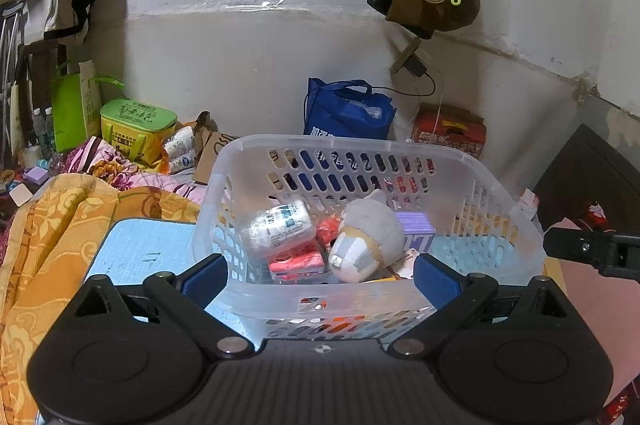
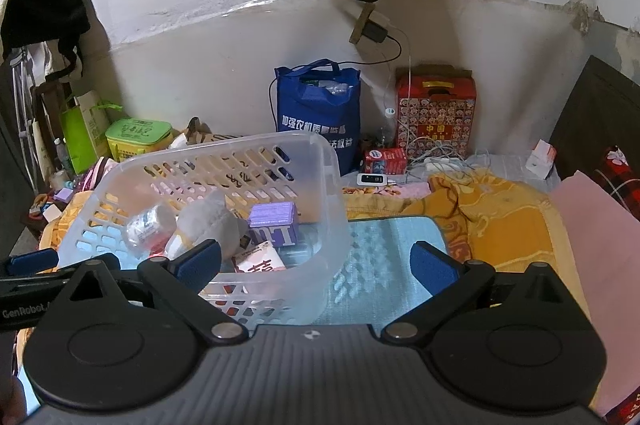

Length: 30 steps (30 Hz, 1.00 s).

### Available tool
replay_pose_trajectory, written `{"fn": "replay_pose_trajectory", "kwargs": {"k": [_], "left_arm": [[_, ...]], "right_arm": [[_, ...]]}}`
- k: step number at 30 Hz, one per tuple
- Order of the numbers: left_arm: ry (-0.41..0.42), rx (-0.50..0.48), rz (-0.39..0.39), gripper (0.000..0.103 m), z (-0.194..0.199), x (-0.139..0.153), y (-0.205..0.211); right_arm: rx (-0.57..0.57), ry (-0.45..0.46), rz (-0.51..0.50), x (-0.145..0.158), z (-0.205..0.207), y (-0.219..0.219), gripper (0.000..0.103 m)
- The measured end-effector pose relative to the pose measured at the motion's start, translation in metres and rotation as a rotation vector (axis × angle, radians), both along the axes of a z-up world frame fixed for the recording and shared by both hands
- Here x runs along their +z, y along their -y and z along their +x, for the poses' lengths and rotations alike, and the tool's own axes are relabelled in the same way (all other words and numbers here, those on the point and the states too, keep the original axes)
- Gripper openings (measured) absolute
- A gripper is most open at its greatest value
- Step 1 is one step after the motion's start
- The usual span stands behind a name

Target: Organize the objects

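A clear plastic basket [image 1: 320, 147] stands on a light blue mat [image 1: 140, 249]. Inside lie a grey plush toy [image 1: 368, 237], a white wrapped roll [image 1: 280, 229], red-pink packets [image 1: 296, 261] and a purple box [image 1: 416, 229]. My left gripper [image 1: 320, 275] is open and empty, its fingers straddling the basket's near wall. In the right wrist view the basket [image 2: 320, 153] is at left, with the plush toy [image 2: 208, 217] and purple box [image 2: 274, 225] in it. My right gripper [image 2: 316, 261] is open and empty over the basket's right corner and the mat [image 2: 380, 257].
An orange patterned blanket [image 2: 500, 209] surrounds the mat. At the back wall stand a blue bag [image 2: 316, 113], a red patterned box [image 2: 436, 113], a green-lidded box [image 2: 138, 137] and tangled cables [image 2: 440, 157]. A pink sheet [image 2: 592, 237] lies at right. Clothes and a rope hang on the wall.
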<state>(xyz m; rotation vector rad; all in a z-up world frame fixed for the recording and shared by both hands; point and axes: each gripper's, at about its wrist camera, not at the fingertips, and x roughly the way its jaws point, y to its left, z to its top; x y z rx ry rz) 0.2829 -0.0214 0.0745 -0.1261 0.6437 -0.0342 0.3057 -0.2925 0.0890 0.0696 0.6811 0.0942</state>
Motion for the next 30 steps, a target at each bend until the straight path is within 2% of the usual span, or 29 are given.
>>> {"fn": "replay_pose_trajectory", "kwargs": {"k": [22,30], "left_arm": [[0.031,0.009,-0.054,0.101,0.002,-0.001,-0.008],[0.054,0.003,0.059,0.101,-0.002,0.001,0.006]], "right_arm": [[-0.002,-0.017,-0.004,-0.003,0.000,0.000,0.103],[-0.010,-0.034,-0.009,-0.007,0.003,0.000,0.103]]}}
